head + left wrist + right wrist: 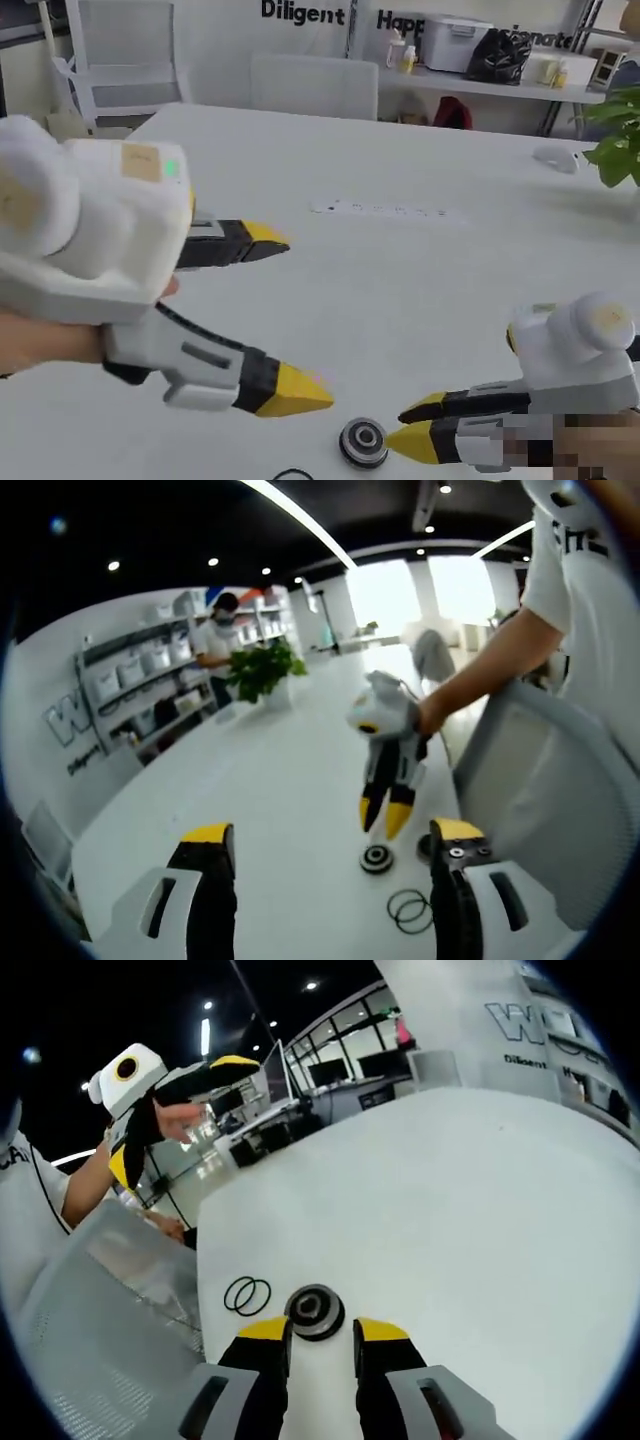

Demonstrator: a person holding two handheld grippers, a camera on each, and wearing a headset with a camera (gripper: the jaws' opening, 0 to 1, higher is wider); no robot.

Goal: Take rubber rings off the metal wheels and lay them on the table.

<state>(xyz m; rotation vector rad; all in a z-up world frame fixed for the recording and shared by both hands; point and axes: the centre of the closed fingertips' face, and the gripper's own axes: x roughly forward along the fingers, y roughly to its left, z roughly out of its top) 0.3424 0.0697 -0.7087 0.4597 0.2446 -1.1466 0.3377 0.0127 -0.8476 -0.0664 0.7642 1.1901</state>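
Metal wheel (314, 1311) flat on the table (420, 250) near its edge, nothing steadying it.
Two loose rubber rings (247, 1295) lie just beside it. The right gripper (322, 1330) is empty, jaws a narrow gap apart, tips just short of the wheel. The left gripper (280, 314) is raised, jaws wide, empty. Risk: the tips nudge the unpinned wheel and it slides toward the edge, or they pinch the rim instead of a ring.

- A broad white bench (420, 260) reaches toward a white wall with black lettering (303, 12).
- A white chair (315, 85) stands behind it, beside a cluttered wall shelf (500, 88).
- A leafy plant (615, 140) sits at the right.
- Strip lights (300, 525) cross the dark ceiling.
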